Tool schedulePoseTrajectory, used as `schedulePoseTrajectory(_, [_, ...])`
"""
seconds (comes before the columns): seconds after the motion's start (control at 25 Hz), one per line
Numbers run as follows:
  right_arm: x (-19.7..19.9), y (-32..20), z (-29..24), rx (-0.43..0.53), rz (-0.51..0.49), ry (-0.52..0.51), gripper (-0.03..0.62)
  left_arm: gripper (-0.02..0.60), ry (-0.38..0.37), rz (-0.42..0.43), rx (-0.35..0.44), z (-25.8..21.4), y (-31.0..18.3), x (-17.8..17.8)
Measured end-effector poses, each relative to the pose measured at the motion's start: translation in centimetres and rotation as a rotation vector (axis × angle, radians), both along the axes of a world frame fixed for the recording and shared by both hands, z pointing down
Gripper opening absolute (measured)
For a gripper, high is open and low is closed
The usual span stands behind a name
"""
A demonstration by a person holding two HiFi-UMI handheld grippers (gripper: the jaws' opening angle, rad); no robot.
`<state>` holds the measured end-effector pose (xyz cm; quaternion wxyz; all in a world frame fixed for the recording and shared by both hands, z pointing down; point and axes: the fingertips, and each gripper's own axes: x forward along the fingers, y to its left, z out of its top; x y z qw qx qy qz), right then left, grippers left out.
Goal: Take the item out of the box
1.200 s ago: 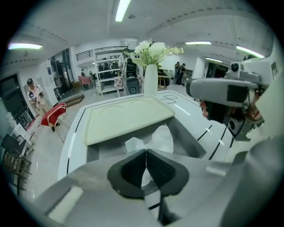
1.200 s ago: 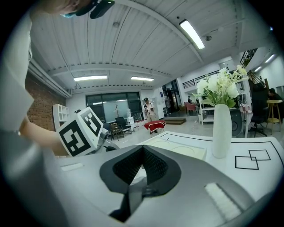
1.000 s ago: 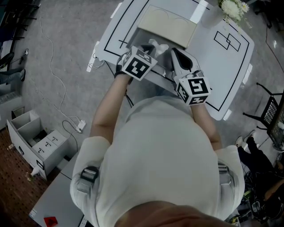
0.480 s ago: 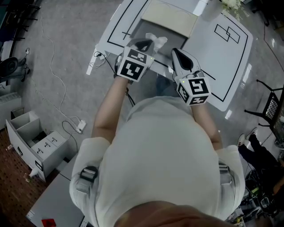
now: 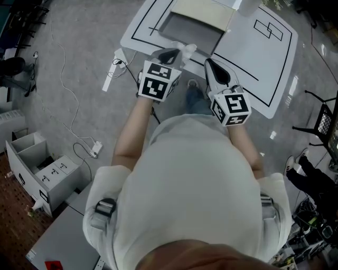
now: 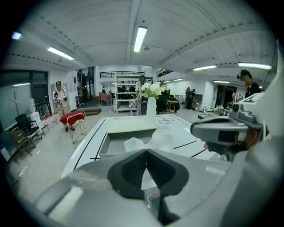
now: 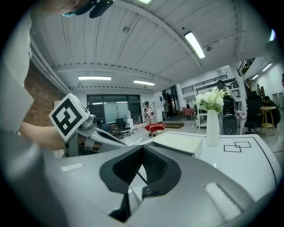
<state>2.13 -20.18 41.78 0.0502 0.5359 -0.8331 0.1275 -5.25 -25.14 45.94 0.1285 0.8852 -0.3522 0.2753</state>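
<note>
The open grey box (image 5: 190, 29) lies on the white table (image 5: 253, 58) with its beige lid (image 5: 203, 8) behind it. A crumpled clear plastic-wrapped item (image 5: 188, 49) hangs over the table's near edge, outside the box. My left gripper (image 5: 173, 51) is shut on it. In the left gripper view the item (image 6: 160, 136) bulges just past the closed jaw tips of the left gripper (image 6: 145, 150), in front of the box (image 6: 116, 141). My right gripper (image 5: 207, 62) is shut and empty, to the right of the item; its pads meet in the right gripper view (image 7: 143, 147).
A vase of white flowers (image 7: 212, 126) stands on the table's far side. Black outlines mark the table top. Cables and a power strip (image 5: 112, 75) lie on the floor at the left. A grey drawer unit (image 5: 37, 163) and a black chair (image 5: 321, 126) stand nearby.
Both grippers have drawn back from the table toward the person. The left one carried the item out of the box and past the table's near edge.
</note>
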Motion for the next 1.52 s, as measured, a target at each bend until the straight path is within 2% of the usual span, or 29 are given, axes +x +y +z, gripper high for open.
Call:
schedulePoseTrajectory(0.56, [-1.3,7.9,-1.0,0.036,-0.012,0.005,0.000,0.005,0.128,-0.128,0.059,-1.9,7.9,-2.9])
schedulePoseTrajectory(0.92, [-2.3,12.3,-1.0,0.027,-0.039,0.014,0.001,0.005,0.258,-0.252,0.117,-3.5,12.2,-5.3])
schedulePoseTrajectory(1.28, [-3.2,14.7,-0.9,0.019,-0.065,0.029,0.000,0.005,0.374,-0.320,0.168,-4.3,16.0,-7.5])
schedulePoseTrajectory(1.52, [-4.1,15.6,-1.6,0.033,-0.088,0.030,0.000,0.005,0.403,-0.353,0.169,-3.8,17.8,-8.8])
